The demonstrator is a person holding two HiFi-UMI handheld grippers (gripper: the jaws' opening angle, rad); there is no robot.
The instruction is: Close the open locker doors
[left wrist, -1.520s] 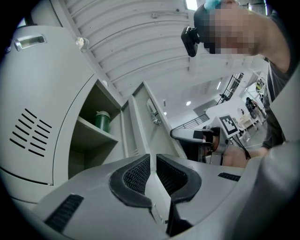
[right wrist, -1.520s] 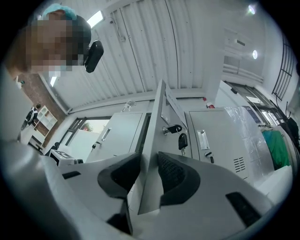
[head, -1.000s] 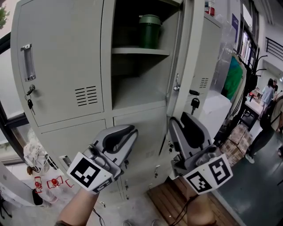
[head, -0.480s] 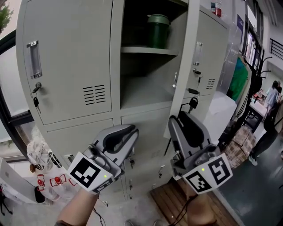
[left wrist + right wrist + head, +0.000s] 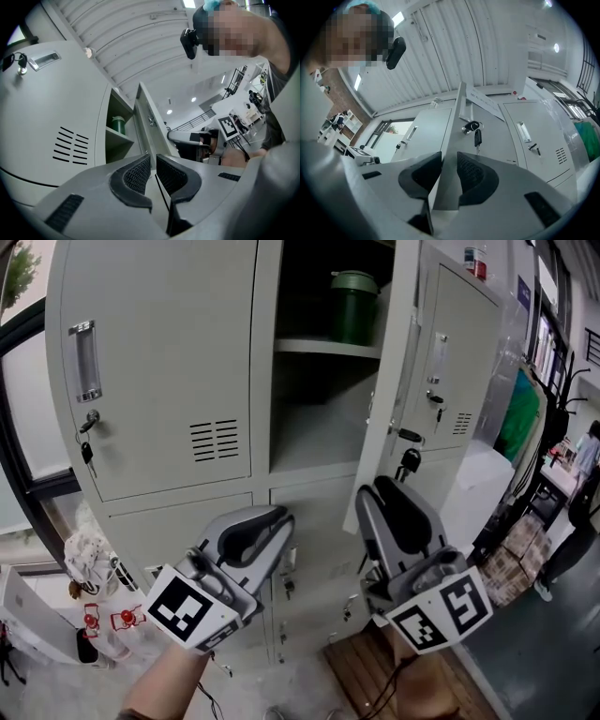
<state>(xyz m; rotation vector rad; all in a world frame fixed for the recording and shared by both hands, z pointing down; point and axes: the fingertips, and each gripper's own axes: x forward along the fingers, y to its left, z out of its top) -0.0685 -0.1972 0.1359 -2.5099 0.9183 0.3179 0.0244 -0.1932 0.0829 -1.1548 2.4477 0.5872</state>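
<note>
The grey locker bank fills the head view. Its upper middle locker [image 5: 319, 418] stands open, and a green container [image 5: 354, 306] sits on the shelf inside. The open door [image 5: 389, 399] swings out toward me, almost edge-on, with keys [image 5: 408, 463] hanging from its lock. My right gripper [image 5: 375, 495] is at the door's lower free edge. In the right gripper view that door [image 5: 492, 140] edge runs down between the jaws, and the right gripper [image 5: 449, 161] is closed on it below the keys [image 5: 475, 129]. My left gripper [image 5: 274, 521] is shut and empty in front of the lower lockers, and the left gripper [image 5: 153, 161] points up at the open compartment.
The upper left locker door [image 5: 159, 362] is closed, with a key in its lock. More closed lockers [image 5: 455, 381] stand to the right of the open door. A wooden pallet [image 5: 366, 671] lies on the floor below. Boxes [image 5: 511, 568] and a person stand far right.
The view has shifted, so the lockers sit further right and look nearer. Both grippers keep their places in the view, and the right one stays at the door's lower edge.
</note>
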